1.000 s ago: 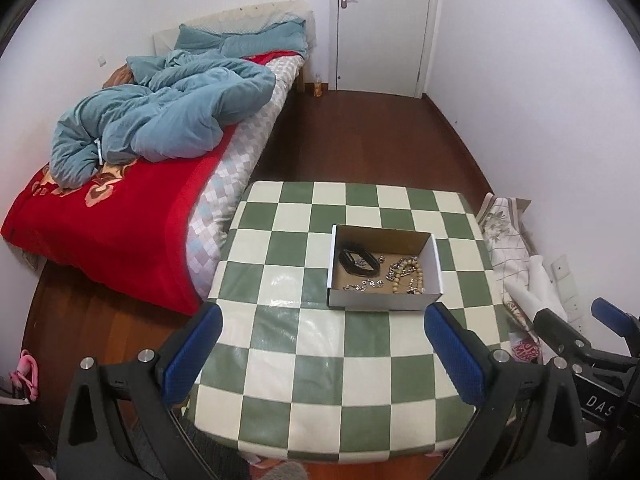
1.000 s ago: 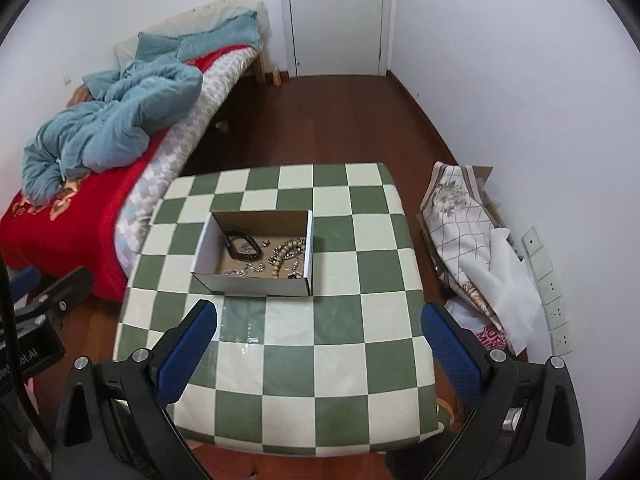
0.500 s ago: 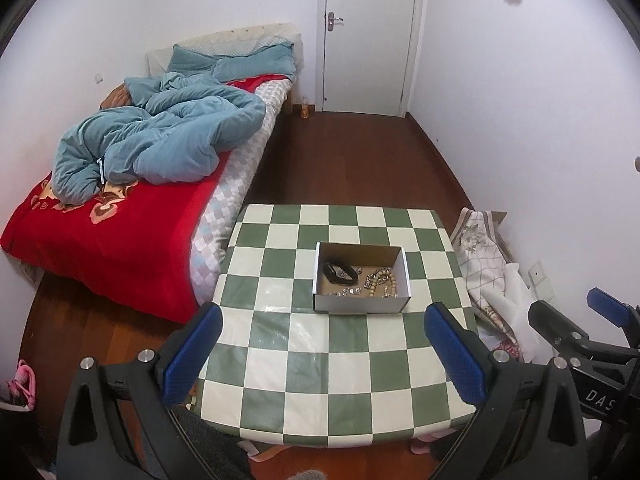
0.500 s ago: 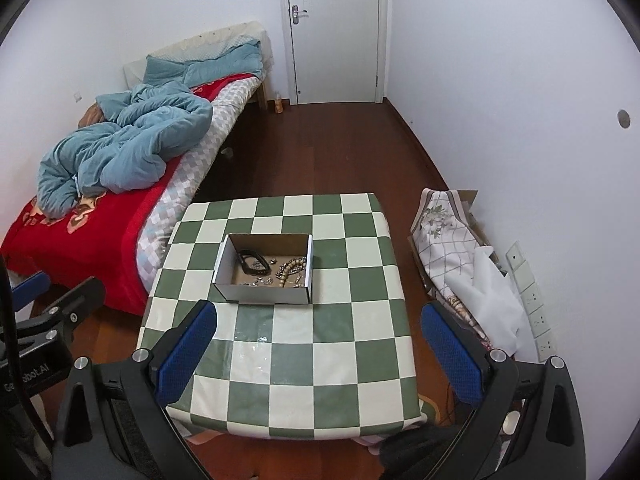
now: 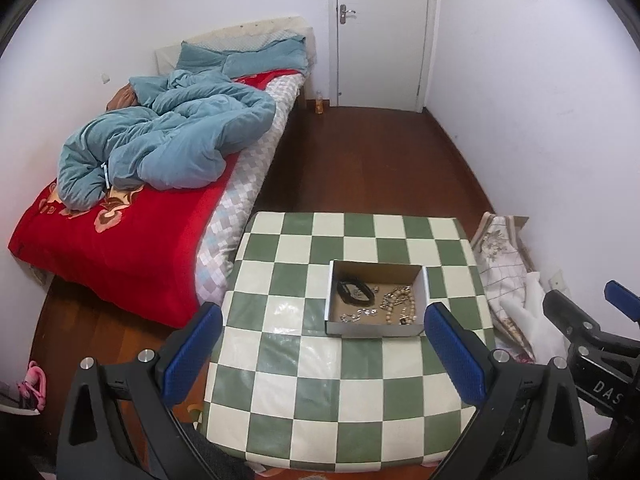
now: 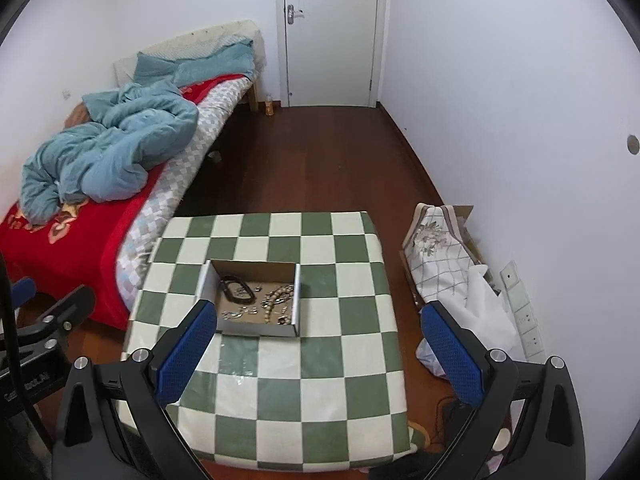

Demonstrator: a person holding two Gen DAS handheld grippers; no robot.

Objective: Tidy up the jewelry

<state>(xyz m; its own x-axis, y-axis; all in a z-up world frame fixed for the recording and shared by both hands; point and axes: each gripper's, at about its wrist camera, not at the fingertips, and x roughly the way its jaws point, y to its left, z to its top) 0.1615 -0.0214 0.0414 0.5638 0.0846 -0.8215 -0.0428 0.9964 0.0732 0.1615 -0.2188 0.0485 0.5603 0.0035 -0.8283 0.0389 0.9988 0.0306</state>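
Observation:
A shallow cardboard box (image 5: 376,330) sits on the green-and-white checkered table (image 5: 304,364). It holds a black bracelet (image 5: 353,291), a silver chain (image 5: 358,314) and a beaded bracelet (image 5: 398,302). The box also shows in the right wrist view (image 6: 256,329), with the black bracelet (image 6: 237,289) inside. My left gripper (image 5: 322,356) is open and empty, well above the table's near side. My right gripper (image 6: 318,358) is open and empty, at a similar height.
A bed (image 5: 132,216) with a red blanket and blue duvet stands left of the table. Folded cloth and white bags (image 6: 452,276) lie on the floor by the right wall. A closed white door (image 5: 382,32) is at the far end.
Both grippers have risen and pulled back from the table. The table and box look smaller and more of the room shows. Both grippers stay open.

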